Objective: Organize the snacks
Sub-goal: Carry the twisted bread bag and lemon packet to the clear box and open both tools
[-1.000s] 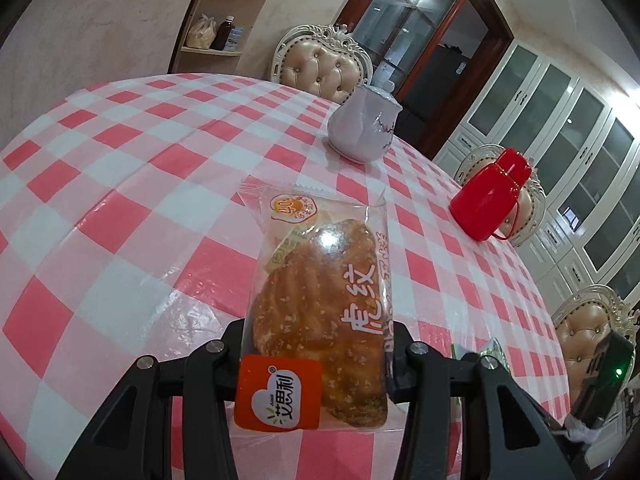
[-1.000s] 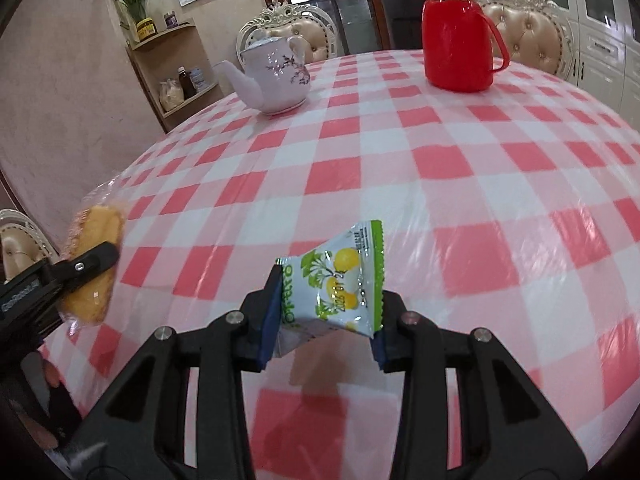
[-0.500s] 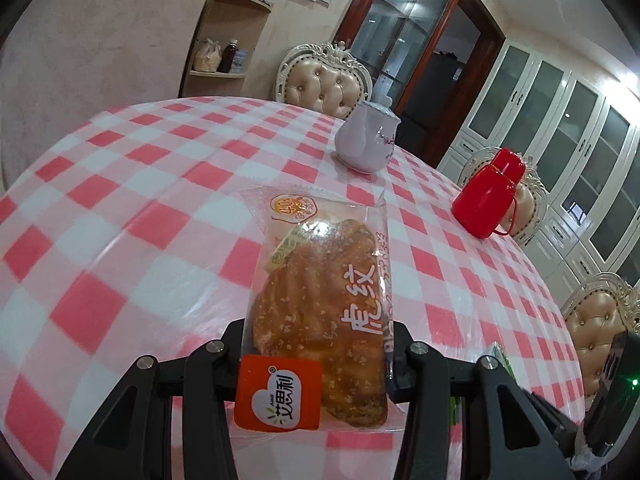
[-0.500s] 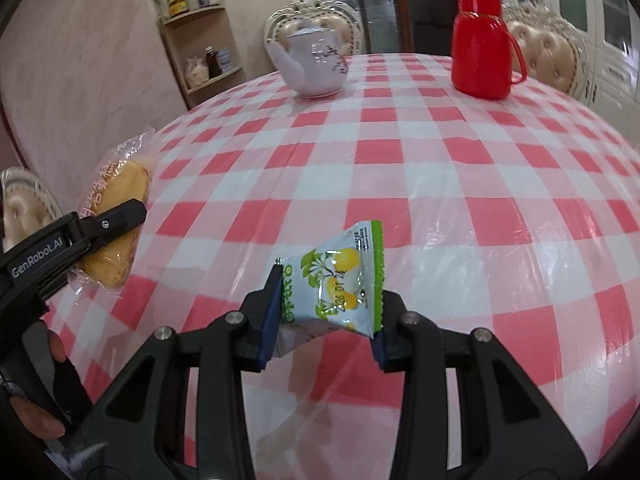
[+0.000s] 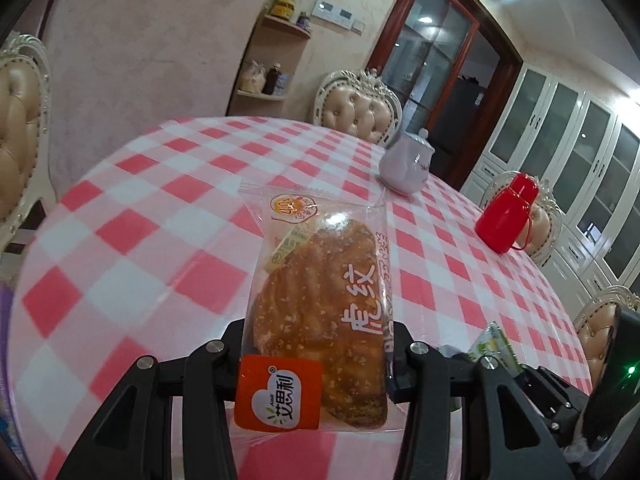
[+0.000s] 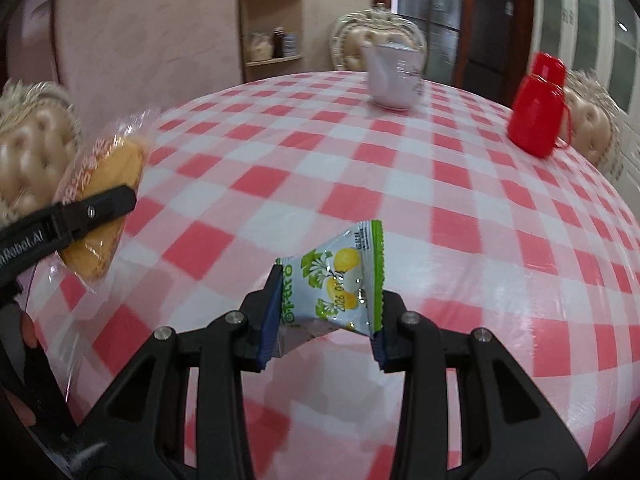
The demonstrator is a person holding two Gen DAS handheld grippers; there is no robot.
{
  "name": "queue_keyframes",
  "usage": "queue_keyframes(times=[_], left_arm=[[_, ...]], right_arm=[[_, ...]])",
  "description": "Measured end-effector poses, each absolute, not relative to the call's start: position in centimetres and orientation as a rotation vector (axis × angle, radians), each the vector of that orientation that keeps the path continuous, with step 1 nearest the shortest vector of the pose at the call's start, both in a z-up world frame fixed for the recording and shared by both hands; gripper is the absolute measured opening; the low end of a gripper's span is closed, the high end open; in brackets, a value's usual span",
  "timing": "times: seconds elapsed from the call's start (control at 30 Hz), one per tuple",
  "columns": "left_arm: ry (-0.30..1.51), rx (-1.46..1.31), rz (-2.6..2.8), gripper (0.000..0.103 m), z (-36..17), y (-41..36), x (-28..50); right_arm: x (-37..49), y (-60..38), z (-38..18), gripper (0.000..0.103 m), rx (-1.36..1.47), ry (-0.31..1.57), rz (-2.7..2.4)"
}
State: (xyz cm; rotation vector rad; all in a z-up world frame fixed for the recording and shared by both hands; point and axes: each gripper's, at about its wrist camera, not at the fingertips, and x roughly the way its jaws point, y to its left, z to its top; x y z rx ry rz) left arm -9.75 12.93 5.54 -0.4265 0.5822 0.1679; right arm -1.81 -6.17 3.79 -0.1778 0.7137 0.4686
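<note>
Black plastic fingers of the left gripper (image 5: 318,344) point down and forward over the near left edge of the checked table (image 5: 168,216), clamped on a clear-wrapped bread (image 5: 320,312) that sticks up between them, clear of the cloth. From the right wrist view this gripper reaches in from the left, and what may be a fingertip of the person's hand (image 6: 28,328) shows behind it, though blur hides most of it. Further right, the right gripper (image 6: 324,312) tilts down over the near edge, its blue pads (image 6: 270,312) pressed on a small green-and-white lemon sachet (image 6: 340,280) held above the table. A white teapot (image 6: 394,80) and a red flask (image 6: 538,108) stand near the far edge, apart from each other.
</note>
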Motion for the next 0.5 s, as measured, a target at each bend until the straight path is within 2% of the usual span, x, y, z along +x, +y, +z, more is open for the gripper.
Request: queue_keyframes(times=[0.5], left_arm=[[0.581,-0.414,0.254,0.048,6.1,18.0,-17.7]], right_arm=[[-7.7,0.7,3.4,0.041,-0.31,0.678,0.65]])
